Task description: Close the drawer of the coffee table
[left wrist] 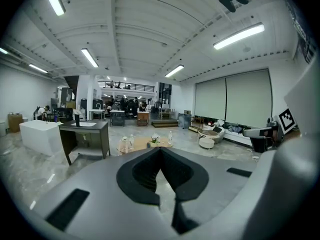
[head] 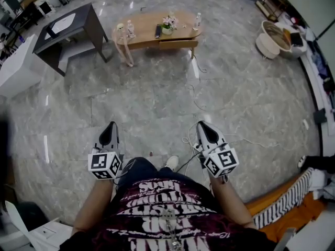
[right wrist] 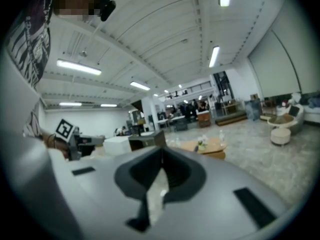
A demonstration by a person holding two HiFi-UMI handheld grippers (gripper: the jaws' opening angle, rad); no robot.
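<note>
The oval wooden coffee table (head: 149, 24) stands far ahead across the marble floor, with bottles, a small flower pot and a dark remote on top. Its drawer (head: 179, 44) sticks out a little from the near side. My left gripper (head: 110, 126) and right gripper (head: 203, 124) are held in front of my body, both shut and empty, far short of the table. In the left gripper view the table (left wrist: 145, 144) shows small just above the shut left gripper (left wrist: 160, 150). In the right gripper view the table (right wrist: 205, 146) lies right of the shut right gripper (right wrist: 161, 150).
A dark grey desk (head: 68, 30) and a white block (head: 15, 67) stand to the table's left. Round pale seats (head: 272, 38) sit at the far right. A thin cable (head: 196, 101) trails over the floor. An orange mat with striped cloth (head: 290, 203) lies near right.
</note>
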